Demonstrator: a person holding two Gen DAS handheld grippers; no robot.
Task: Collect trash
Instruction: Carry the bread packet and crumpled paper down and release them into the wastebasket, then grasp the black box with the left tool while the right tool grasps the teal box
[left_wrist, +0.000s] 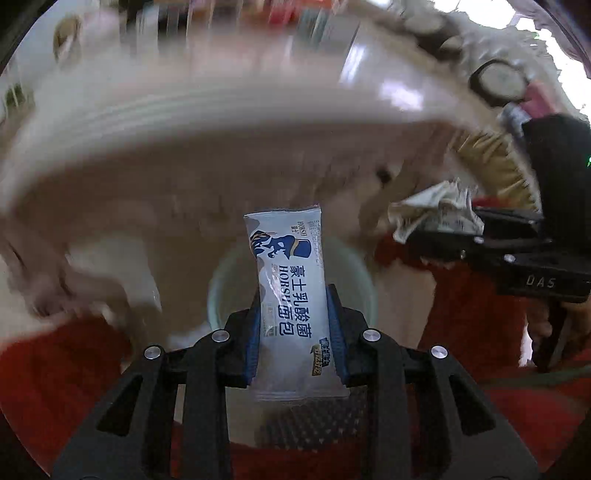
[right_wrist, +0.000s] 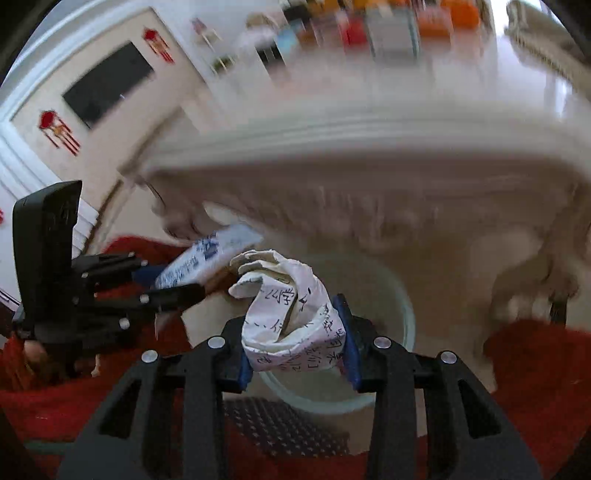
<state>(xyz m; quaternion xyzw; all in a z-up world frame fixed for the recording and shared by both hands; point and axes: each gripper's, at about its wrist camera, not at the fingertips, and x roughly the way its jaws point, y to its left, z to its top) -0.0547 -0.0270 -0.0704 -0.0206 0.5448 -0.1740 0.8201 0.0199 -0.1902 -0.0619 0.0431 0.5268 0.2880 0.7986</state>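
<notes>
Red carpet (right_wrist: 535, 369) lay around a pale round plastic bin (right_wrist: 402, 317) beside the blurred cream table (right_wrist: 351, 147). Above the bin, the left gripper (left_wrist: 295, 332) was clamped on a white-and-blue printed snack wrapper (left_wrist: 291, 295), and just beside it the right gripper (right_wrist: 295, 339) squeezed a crumpled white paper with black writing (right_wrist: 291, 317).
</notes>
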